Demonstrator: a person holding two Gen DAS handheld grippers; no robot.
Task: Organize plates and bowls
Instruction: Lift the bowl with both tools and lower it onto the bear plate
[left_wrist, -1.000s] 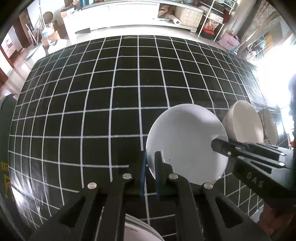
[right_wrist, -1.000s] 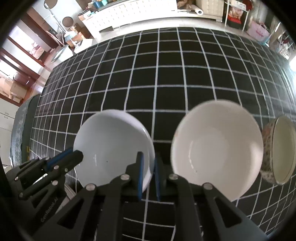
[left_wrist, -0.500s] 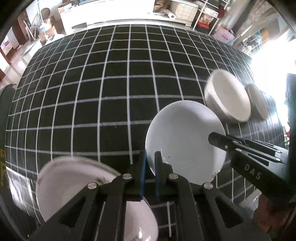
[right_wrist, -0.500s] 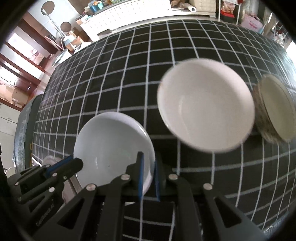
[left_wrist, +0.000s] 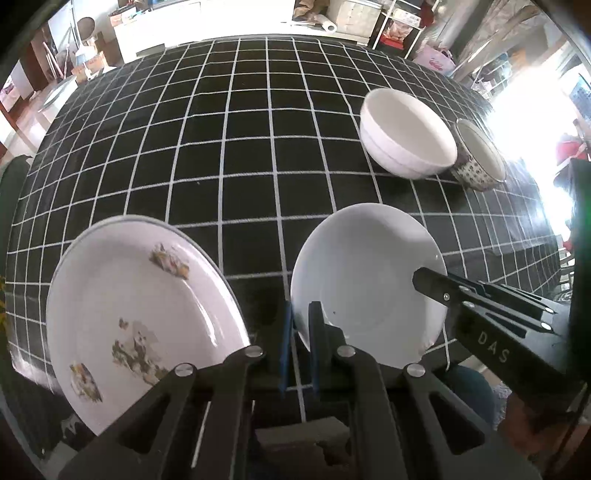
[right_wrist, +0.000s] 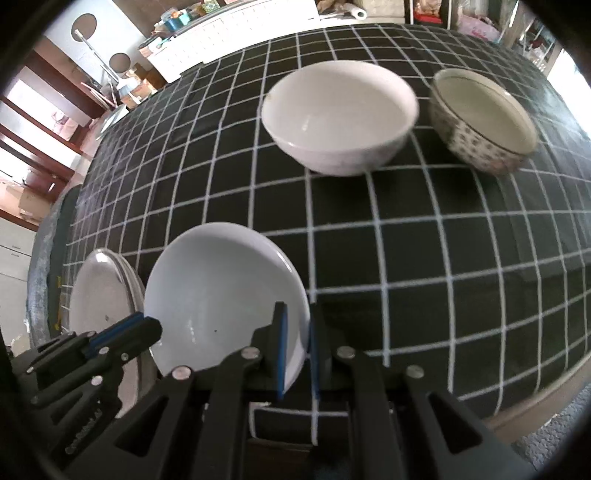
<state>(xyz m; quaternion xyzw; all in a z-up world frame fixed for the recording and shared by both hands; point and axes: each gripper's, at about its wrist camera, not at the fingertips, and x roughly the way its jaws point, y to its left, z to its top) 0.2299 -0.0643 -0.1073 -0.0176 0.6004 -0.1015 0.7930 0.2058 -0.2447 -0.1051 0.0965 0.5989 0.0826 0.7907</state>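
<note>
A plain white shallow plate (left_wrist: 365, 284) (right_wrist: 221, 295) hangs above the black checked tablecloth (left_wrist: 221, 155), held by both grippers. My left gripper (left_wrist: 299, 332) is shut on its left rim; in the right wrist view the left gripper (right_wrist: 147, 328) shows at the plate's far side. My right gripper (right_wrist: 297, 336) is shut on the right rim, and the right gripper (left_wrist: 424, 277) reaches over the plate's right side in the left wrist view. A large flower-patterned plate (left_wrist: 140, 325) (right_wrist: 99, 295) lies just left of the held plate.
A white bowl (left_wrist: 406, 136) (right_wrist: 340, 114) and a speckled bowl (left_wrist: 480, 158) (right_wrist: 484, 122) stand side by side at the far right. The table's near edge (right_wrist: 517, 402) runs below the grippers. Shelves and clutter lie beyond the table.
Both grippers have carried the white plate leftward and toward the near edge. The two bowls have slid away to the far right, and the flower-patterned plate has come fully into view.
</note>
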